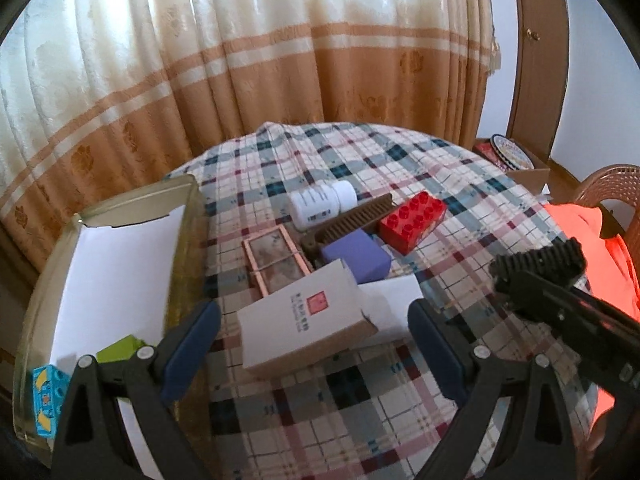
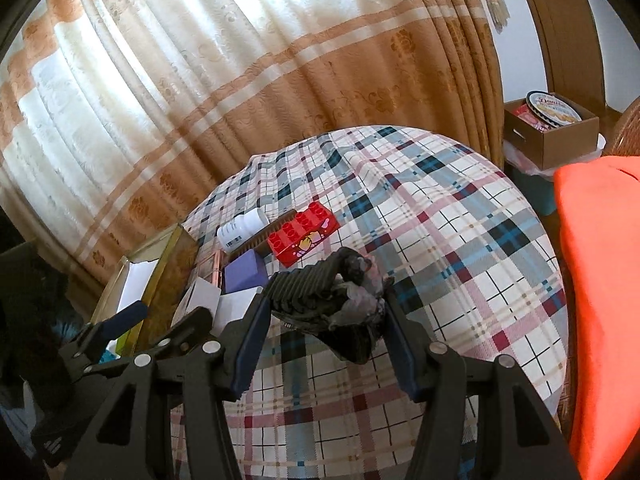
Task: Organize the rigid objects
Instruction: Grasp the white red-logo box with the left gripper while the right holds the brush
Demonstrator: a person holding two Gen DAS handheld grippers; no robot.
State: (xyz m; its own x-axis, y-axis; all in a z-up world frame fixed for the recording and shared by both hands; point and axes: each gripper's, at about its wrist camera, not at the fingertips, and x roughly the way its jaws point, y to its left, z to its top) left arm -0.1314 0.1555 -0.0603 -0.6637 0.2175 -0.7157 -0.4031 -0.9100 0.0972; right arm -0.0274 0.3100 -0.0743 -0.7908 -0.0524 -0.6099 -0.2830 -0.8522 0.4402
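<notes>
Woven plaid cloth (image 1: 460, 184) covers the table. Tray (image 1: 188, 196): glossy gold metal, lined with matt white paper (image 1: 120, 264). Red brick (image 1: 412, 220): glossy moulded plastic. White bottle (image 1: 320, 204): smooth plastic. White box (image 1: 304, 320): matt card. Comb (image 1: 352, 216): brown, ridged. Curtain (image 1: 240, 60): patterned fabric.
</notes>
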